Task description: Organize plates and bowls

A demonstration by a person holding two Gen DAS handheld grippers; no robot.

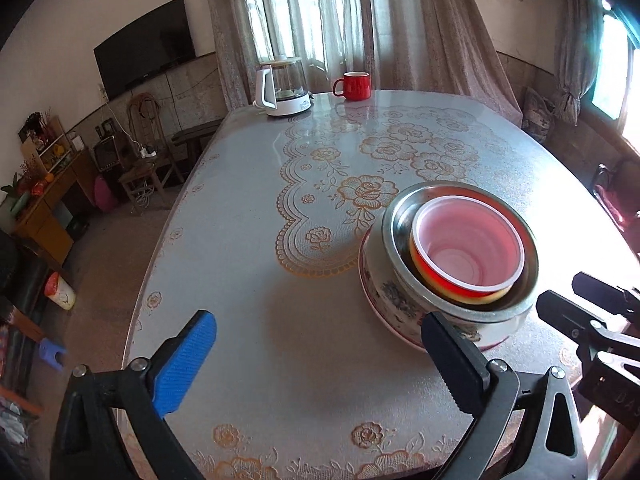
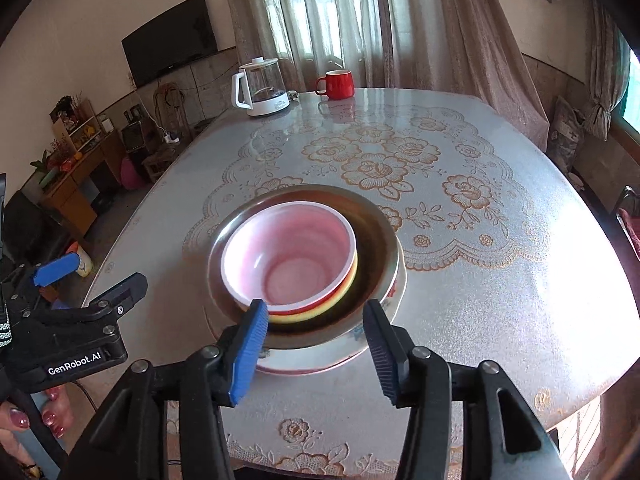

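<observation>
A stack stands on the table: a white plate with a red rim (image 1: 384,320) (image 2: 312,364) at the bottom, then a flower-patterned bowl (image 1: 396,292), a steel bowl (image 1: 400,220) (image 2: 376,240), a yellow bowl (image 1: 472,300) (image 2: 320,312) and, inside it, a red bowl with a pale inside (image 1: 468,248) (image 2: 292,256). My left gripper (image 1: 320,360) (image 2: 90,276) is wide open over bare tablecloth, just left of the stack, holding nothing. My right gripper (image 2: 316,316) (image 1: 592,320) is open on the near side of the stack, its pads clear of the bowls.
A glass kettle on a white base (image 1: 284,88) (image 2: 262,88) and a red mug (image 1: 354,85) (image 2: 336,84) stand at the far edge of the floral-clothed table (image 1: 260,200). A hand with painted nails (image 2: 16,420) holds the left gripper. Chairs and cabinets line the left wall.
</observation>
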